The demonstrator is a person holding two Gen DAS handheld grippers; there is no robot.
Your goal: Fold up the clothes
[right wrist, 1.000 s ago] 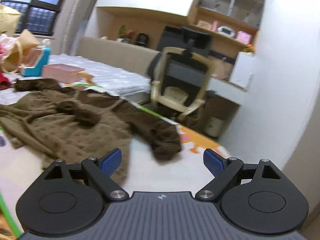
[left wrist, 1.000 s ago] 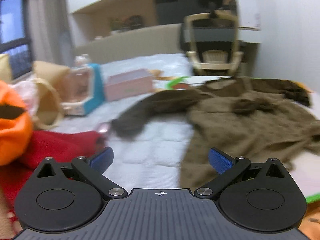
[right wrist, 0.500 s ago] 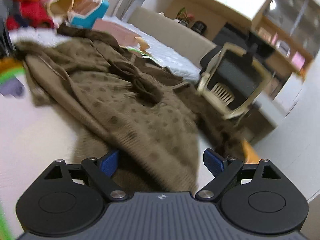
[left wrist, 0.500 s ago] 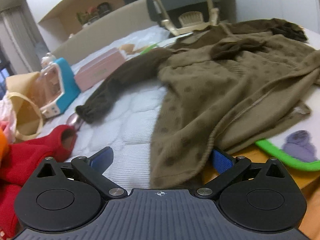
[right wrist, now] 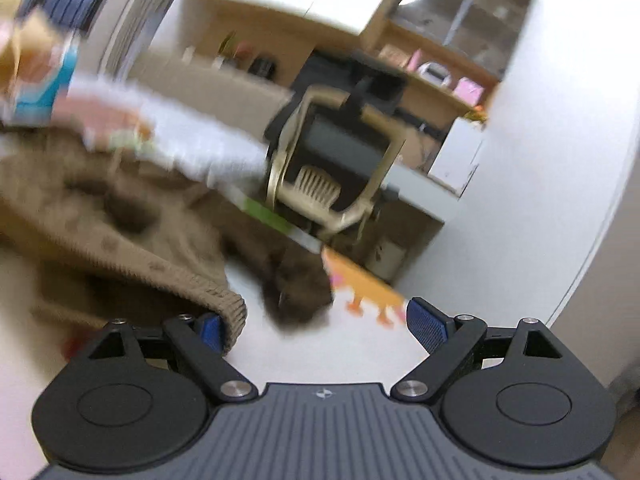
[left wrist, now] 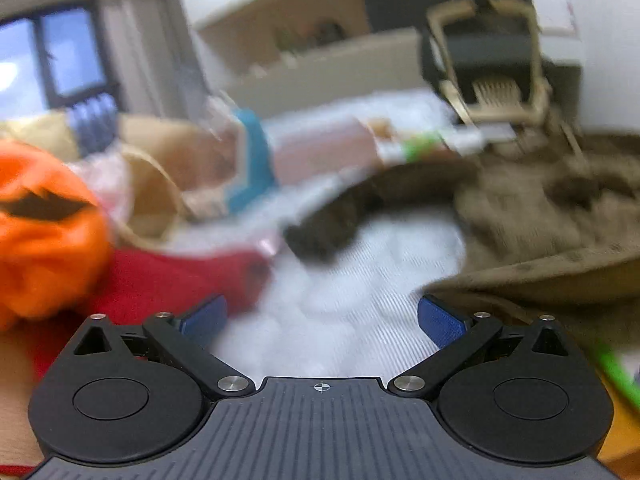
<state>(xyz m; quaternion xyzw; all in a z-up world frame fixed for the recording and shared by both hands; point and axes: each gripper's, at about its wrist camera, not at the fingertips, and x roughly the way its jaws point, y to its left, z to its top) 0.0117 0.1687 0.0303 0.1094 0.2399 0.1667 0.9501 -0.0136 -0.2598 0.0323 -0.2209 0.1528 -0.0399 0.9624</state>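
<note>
Between the blue pads of the left tongs [left wrist: 322,318] only white quilted bed cover [left wrist: 340,280] shows; the tongs are spread wide, holding nothing. Right pad [left wrist: 440,320] sits just beside the hem of the brown sweater [left wrist: 540,232], contact unclear from blur. Sweater lies spread on the bed, right of centre in the left wrist view, one dark brown sleeve [left wrist: 340,216] stretched out leftward, cuff on the white cover. Red garment [left wrist: 168,280] lies near the left pad. Orange pumpkin-face item [left wrist: 44,232] at far left, touching the red cloth. Behind: tan bag [left wrist: 160,184], teal-edged box [left wrist: 252,160], pink box [left wrist: 320,148], all blurred. Beige office chair [left wrist: 488,64] beyond the bed. Green mat edge [left wrist: 616,368] at lower right.

Right tongs [right wrist: 314,330] also spread wide, nothing pinched. Ribbed hem corner of the sweater [right wrist: 228,312] is lifted and overlaps the left pad [right wrist: 210,330], hiding part of it; cannot tell if it rests on the pad. Sweater body runs off to the left, dotted knit visible. Second dark sleeve cuff [right wrist: 296,300] lies ahead between the pads, on a white surface. Orange cartoon patch on the mat [right wrist: 360,284] just right of the cuff. Chair [right wrist: 332,160] behind, desk and shelves [right wrist: 440,64] beyond, white wall on the right. Both views are motion-blurred.
</note>
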